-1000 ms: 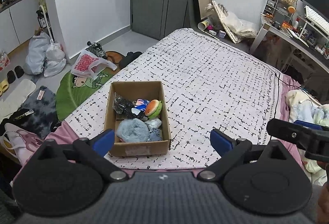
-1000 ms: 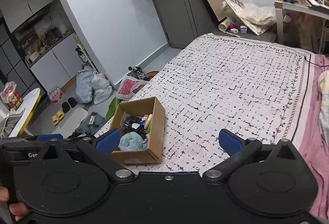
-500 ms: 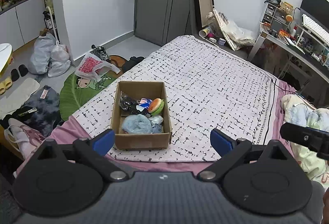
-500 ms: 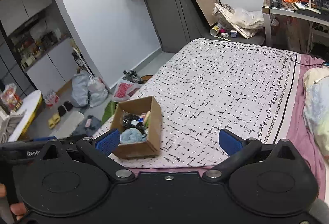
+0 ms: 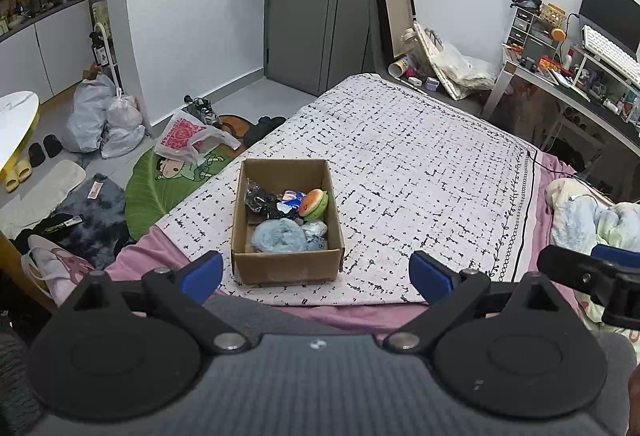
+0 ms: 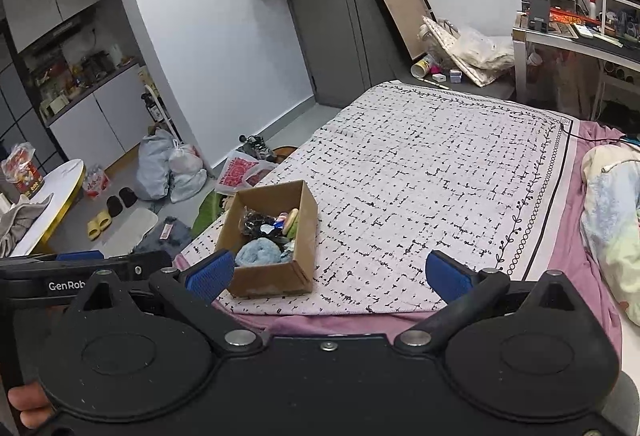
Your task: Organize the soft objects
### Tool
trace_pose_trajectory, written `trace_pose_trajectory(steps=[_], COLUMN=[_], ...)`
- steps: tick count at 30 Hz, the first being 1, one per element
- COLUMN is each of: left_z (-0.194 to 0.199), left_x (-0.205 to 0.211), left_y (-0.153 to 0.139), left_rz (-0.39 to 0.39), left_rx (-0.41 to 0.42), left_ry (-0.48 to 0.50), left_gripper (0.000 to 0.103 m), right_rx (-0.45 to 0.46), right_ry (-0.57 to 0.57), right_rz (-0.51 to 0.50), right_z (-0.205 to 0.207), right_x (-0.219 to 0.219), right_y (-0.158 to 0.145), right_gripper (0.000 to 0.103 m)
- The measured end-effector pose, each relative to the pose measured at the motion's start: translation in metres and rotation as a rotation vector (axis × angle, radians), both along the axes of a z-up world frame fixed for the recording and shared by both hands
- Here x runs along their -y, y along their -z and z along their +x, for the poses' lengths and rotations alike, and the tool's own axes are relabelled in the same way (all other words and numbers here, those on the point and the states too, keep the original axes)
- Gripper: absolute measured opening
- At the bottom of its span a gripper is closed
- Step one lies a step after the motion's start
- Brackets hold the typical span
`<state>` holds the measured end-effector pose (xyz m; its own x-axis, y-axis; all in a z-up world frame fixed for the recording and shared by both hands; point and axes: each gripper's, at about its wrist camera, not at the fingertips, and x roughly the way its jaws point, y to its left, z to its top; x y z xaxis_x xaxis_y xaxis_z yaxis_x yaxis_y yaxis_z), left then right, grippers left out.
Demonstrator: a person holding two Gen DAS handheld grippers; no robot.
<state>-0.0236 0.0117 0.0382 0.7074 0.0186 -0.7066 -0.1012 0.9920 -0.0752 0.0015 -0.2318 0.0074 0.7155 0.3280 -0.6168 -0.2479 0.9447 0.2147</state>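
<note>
A brown cardboard box [image 5: 288, 268] [image 6: 272, 282] sits near the bed's front left corner. Inside it lie a fluffy light-blue item [image 5: 278, 235] [image 6: 258, 252], an orange-and-green plush toy [image 5: 314, 203] [image 6: 292, 222], a black crinkled item [image 5: 260, 201] and a small pale-blue piece [image 5: 316, 230]. My left gripper [image 5: 318, 274] hangs open above the bed's near edge, well back from the box, with nothing between its blue pads. My right gripper [image 6: 328, 272] is open and empty too, to the right of the left one; its black finger [image 5: 588, 276] shows in the left wrist view.
A white bedspread [image 5: 400, 172] with black marks covers the bed over a pink sheet [image 5: 352, 316]. Bedding [image 6: 612, 220] is heaped at the right. On the floor to the left lie bags [image 5: 104, 116], a green leaf mat [image 5: 160, 188] and slippers. A cluttered desk [image 5: 580, 76] stands at the back right.
Both grippers have pulled back and risen away from the box, so it looks smaller and more of the room shows. Both stayed open and empty.
</note>
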Motion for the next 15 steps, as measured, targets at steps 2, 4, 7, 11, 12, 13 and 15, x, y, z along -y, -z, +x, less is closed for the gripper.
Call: trace_pose_trajectory(steps=[2, 4, 7, 11, 12, 13, 15], left_z=[-0.0012, -0.0021, -0.0029, -0.0023, -0.0018, -0.0017, -0.0018], left_x=[-0.0026, -0.0046, -0.0061, -0.0062, -0.0056, -0.0053, -0.005], left_y=[0.0011, 0.0023, 0.0036, 0.0065, 0.0065, 0.0069, 0.0073], left_rz=[-0.002, -0.004, -0.007, -0.006, -0.005, -0.004, -0.003], left_rx=[-0.002, -0.003, -0.005, -0.017, -0.019, -0.021, -0.023], left_ry=[-0.004, -0.007, -0.005, 0.002, 0.004, 0.008, 0.011], left_gripper=[0.099, 0.099, 0.099, 0.099, 0.099, 0.099, 0.099], right_rx=[-0.003, -0.005, -0.007, -0.005, -0.005, -0.006, -0.008], right_ry=[0.0, 0.0, -0.012, -0.007, -0.007, -0.006, -0.004], right_rz=[-0.001, -0.004, 0.004, 0.009, 0.009, 0.01, 0.01], right_z=[-0.0008, -0.0018, -0.0034, -0.0049, -0.0046, -0.0044, -0.0043], right_x=[-0.0006, -0.0017, -0.003, -0.003, -0.0029, -0.0029, -0.0035], right_y=[0.0007, 0.0017, 0.0023, 0.0025, 0.0031, 0.0035, 0.0041], right_gripper=[0.103, 0.103, 0.103, 0.103, 0.103, 0.103, 0.103])
